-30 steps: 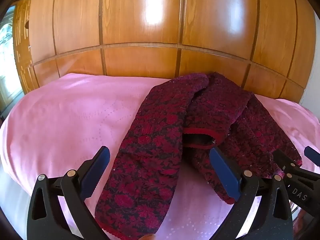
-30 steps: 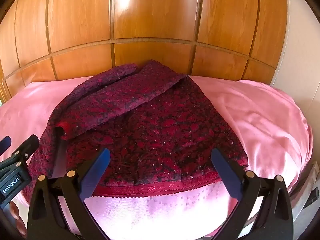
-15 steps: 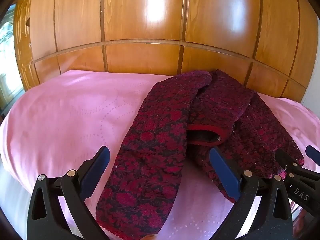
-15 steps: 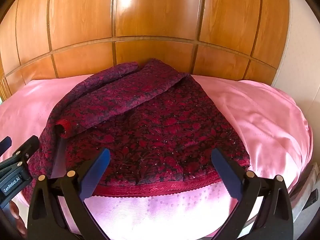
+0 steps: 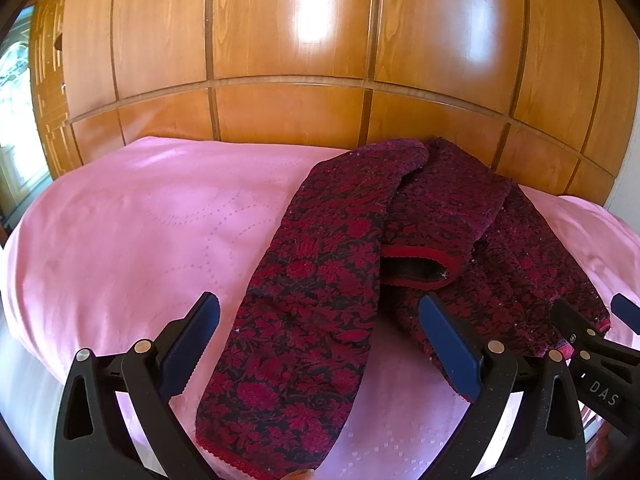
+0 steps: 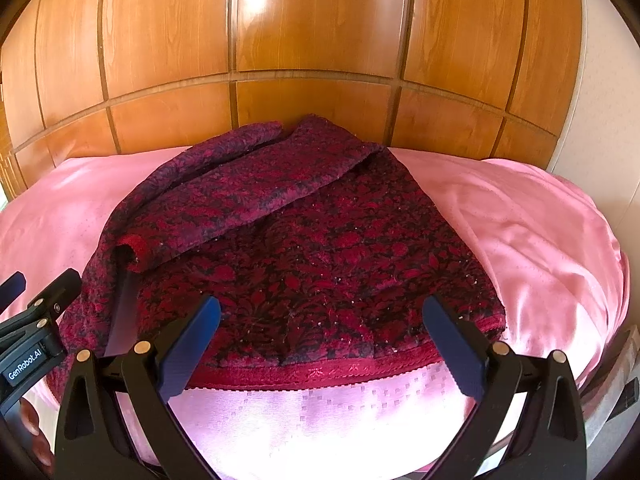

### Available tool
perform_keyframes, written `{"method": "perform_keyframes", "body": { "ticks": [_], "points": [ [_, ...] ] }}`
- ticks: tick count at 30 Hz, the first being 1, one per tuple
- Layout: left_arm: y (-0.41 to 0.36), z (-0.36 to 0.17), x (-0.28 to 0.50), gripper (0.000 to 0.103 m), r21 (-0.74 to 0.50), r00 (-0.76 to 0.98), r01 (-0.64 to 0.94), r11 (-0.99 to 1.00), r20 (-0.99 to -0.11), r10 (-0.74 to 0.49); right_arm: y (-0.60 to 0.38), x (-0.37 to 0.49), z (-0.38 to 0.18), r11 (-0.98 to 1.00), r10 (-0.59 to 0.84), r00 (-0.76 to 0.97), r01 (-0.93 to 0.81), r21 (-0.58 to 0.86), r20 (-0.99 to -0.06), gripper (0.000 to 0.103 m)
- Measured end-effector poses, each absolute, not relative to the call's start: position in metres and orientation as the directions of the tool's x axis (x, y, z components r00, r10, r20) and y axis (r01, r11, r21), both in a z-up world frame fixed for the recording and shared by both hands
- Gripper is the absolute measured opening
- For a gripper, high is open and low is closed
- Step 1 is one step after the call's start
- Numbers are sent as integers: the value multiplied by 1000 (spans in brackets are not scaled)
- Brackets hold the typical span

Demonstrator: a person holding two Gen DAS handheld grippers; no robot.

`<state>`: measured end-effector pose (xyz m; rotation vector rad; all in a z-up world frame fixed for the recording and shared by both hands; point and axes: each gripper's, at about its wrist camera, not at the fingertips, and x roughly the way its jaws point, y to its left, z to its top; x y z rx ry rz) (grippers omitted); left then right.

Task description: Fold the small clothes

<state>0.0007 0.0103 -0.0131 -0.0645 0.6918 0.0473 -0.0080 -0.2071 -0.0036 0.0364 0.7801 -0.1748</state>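
Observation:
A dark red floral knit top [image 6: 320, 248] lies on the pink bedspread [image 6: 532, 240]. One sleeve [image 5: 312, 292] stretches toward the near edge in the left wrist view; the other sleeve [image 6: 224, 208] is folded across the body, its red cuff [image 5: 416, 268] gaping. My left gripper [image 5: 320, 348] is open, its blue pads on either side of the stretched sleeve and above it. Open as well, my right gripper [image 6: 320, 344] hovers over the red hem [image 6: 320, 372] at the near edge. Each gripper shows at the edge of the other's view.
A glossy wooden panelled wardrobe [image 5: 320, 60] stands close behind the bed. Bare pink bedspread [image 5: 132, 232] spreads to the left of the top. A pale wall [image 6: 596, 112] rises at the right, and a window [image 5: 16, 92] shows at the far left.
Both views have risen and drawn back slightly, so the top sits a little lower in frame. The garment has not moved, and both grippers stay open.

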Motion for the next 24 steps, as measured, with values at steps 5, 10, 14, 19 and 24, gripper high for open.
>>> {"method": "perform_keyframes", "body": {
  "ticks": [5, 10, 14, 19, 24],
  "points": [
    [13, -11, 0, 99, -40, 770, -68, 997, -637, 27, -207, -8, -3, 985, -137, 702, 168, -25, -699, 101],
    [18, -12, 0, 99, -45, 765, -81, 996, -643, 33, -205, -6, -4, 987, -126, 700, 157, -21, -703, 101],
    [20, -12, 3, 99, -46, 762, -87, 995, -646, 37, -203, -6, -4, 989, -117, 702, 147, -18, -702, 101],
    [21, -12, 5, 99, -45, 759, -92, 995, -649, 41, -202, -4, -5, 991, -93, 700, 132, 0, -708, 101],
    [22, -13, 4, 99, -44, 758, -95, 995, -651, 43, -203, -4, -4, 992, -67, 703, 121, 27, -709, 101]
  ]
}}
